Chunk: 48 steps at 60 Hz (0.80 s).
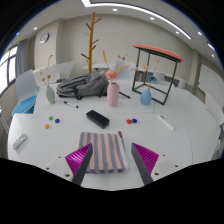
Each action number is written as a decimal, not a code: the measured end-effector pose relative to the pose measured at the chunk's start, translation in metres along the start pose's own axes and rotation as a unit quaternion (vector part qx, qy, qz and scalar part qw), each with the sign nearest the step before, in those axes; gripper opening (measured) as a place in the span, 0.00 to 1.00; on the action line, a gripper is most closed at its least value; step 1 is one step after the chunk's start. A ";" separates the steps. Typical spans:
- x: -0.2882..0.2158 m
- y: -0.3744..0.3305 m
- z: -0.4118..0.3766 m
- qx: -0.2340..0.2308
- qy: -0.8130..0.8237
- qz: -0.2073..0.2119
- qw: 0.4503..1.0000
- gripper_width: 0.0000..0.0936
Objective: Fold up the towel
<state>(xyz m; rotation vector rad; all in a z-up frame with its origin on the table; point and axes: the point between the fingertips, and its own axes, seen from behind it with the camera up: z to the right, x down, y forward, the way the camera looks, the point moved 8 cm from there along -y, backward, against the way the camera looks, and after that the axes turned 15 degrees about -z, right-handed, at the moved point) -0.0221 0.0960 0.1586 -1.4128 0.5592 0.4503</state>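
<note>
Striped towel [104, 154] lies on white table [60, 135] between the released claw [110, 164], coat rack [93, 40] beyond.

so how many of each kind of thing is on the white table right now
striped towel, between the open jaws: 1
vases: 3 (pink, blue, green)
black flat box: 1
small coloured balls, e.g.: too small to count reliably
total, balls left out: 5
</note>
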 end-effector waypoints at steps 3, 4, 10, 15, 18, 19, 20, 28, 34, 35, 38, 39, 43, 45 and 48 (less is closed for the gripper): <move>0.005 -0.037 -0.004 0.003 0.000 -0.001 1.000 0.90; 0.007 -0.050 -0.006 0.005 -0.001 -0.003 1.000 0.90; 0.024 -0.122 -0.020 0.006 -0.003 -0.004 1.000 0.90; 0.044 -0.163 -0.030 0.007 -0.003 -0.017 1.000 0.91; 0.055 -0.182 -0.038 0.000 0.004 -0.018 1.000 0.91; 0.059 -0.187 -0.040 -0.003 0.007 -0.017 1.000 0.91; 0.063 -0.193 -0.043 -0.004 0.009 -0.016 1.000 0.91; 0.088 -0.213 -0.053 0.002 0.015 -0.021 1.000 0.91; 0.096 -0.220 -0.055 0.010 0.002 -0.013 1.000 0.91; 0.097 -0.221 -0.056 0.012 -0.002 -0.012 1.000 0.91; 0.100 -0.223 -0.056 0.012 -0.001 -0.012 1.000 0.91; 0.100 -0.223 -0.056 0.014 -0.002 -0.011 1.000 0.91; 0.101 -0.224 -0.055 0.019 -0.007 -0.011 1.000 0.91; 0.101 -0.224 -0.057 0.017 -0.004 -0.013 1.000 0.91; 0.100 -0.224 -0.058 0.016 0.002 -0.008 1.000 0.91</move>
